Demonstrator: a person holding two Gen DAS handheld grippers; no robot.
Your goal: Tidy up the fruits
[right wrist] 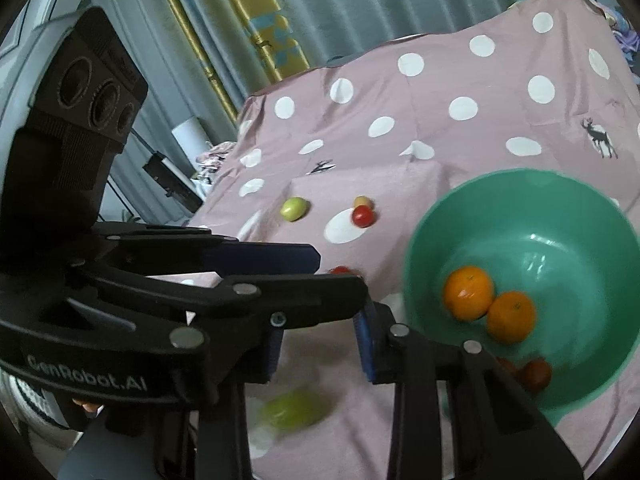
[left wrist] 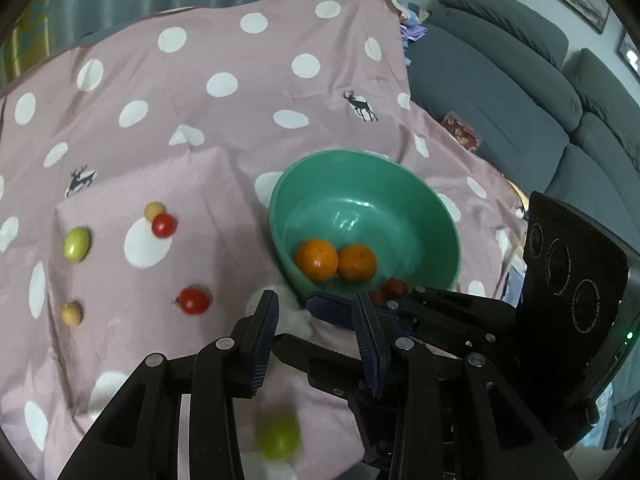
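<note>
A green bowl (left wrist: 420, 196) (right wrist: 580, 216) sits on the pink dotted cloth and holds two oranges (left wrist: 336, 261) (right wrist: 490, 304) and red tomatoes (left wrist: 394, 288) (right wrist: 534, 374) near its front wall. My left gripper (left wrist: 318, 320) is open and empty, just before the bowl's near rim. My right gripper (right wrist: 320, 340) is open and empty, left of the bowl. A blurred green fruit (left wrist: 278, 436) (right wrist: 296, 406) lies under both grippers. On the cloth to the left lie two red tomatoes (left wrist: 194, 300), (left wrist: 164, 225), a green fruit (left wrist: 77, 243) and two small yellow fruits (left wrist: 72, 313).
The cloth (left wrist: 240, 112) covers a raised surface and drops off at the right toward a grey sofa (left wrist: 500, 92). The other gripper's body (left wrist: 568, 280) (right wrist: 80, 160) crosses each view. Curtains (right wrist: 320, 0) hang behind.
</note>
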